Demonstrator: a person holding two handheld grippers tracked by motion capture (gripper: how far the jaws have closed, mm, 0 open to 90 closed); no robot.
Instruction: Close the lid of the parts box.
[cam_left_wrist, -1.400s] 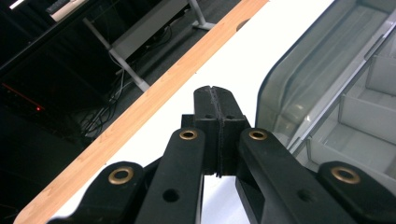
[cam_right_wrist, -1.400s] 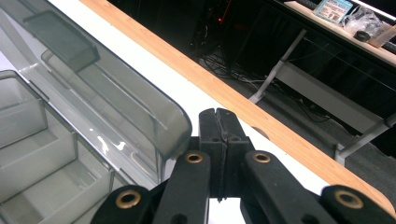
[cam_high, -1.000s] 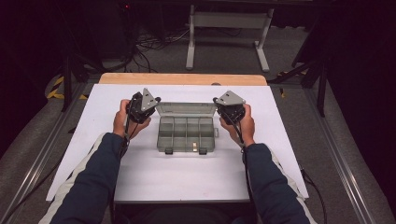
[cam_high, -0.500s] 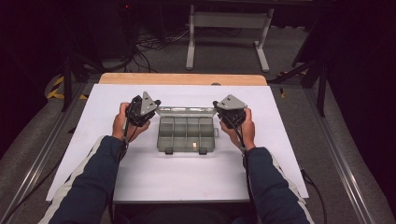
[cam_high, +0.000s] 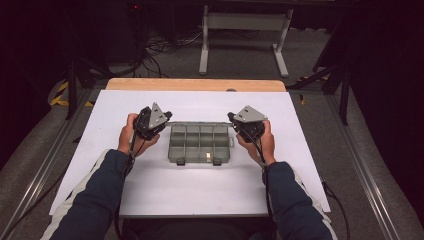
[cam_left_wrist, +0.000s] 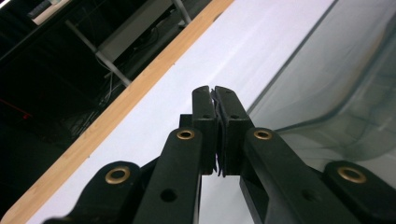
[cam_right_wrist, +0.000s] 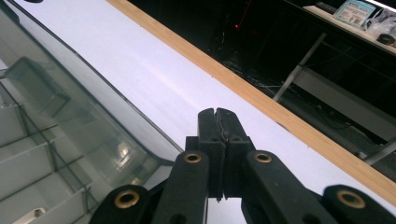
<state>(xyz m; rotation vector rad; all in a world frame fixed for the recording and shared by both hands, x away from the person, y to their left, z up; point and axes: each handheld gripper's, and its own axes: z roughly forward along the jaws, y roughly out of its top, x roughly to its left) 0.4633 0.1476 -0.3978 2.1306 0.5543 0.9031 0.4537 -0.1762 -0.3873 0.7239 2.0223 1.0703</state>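
A clear plastic organizer box (cam_high: 200, 145) with several compartments sits mid-table, its latches toward the person. Its clear lid (cam_high: 199, 123) stands raised along the back and looks like a thin line from above. My left gripper (cam_high: 166, 121) is at the lid's left end and my right gripper (cam_high: 231, 120) at its right end. In the left gripper view the jaws (cam_left_wrist: 214, 91) are shut, with the lid (cam_left_wrist: 327, 93) broad beside them, not between them. The right gripper (cam_right_wrist: 217, 112) is shut too, with the lid (cam_right_wrist: 70, 102) at its left. One compartment holds a small pale piece (cam_high: 209, 157).
The box rests on a white sheet (cam_high: 200, 200) that covers the table, and a wooden edge (cam_high: 195, 84) runs along the far side. A metal stand (cam_high: 245, 30) and cables lie on the floor beyond. Rails flank the table.
The lid showed as a wider band behind the box and has narrowed to a thin line. Both hands have shifted slightly toward the person.
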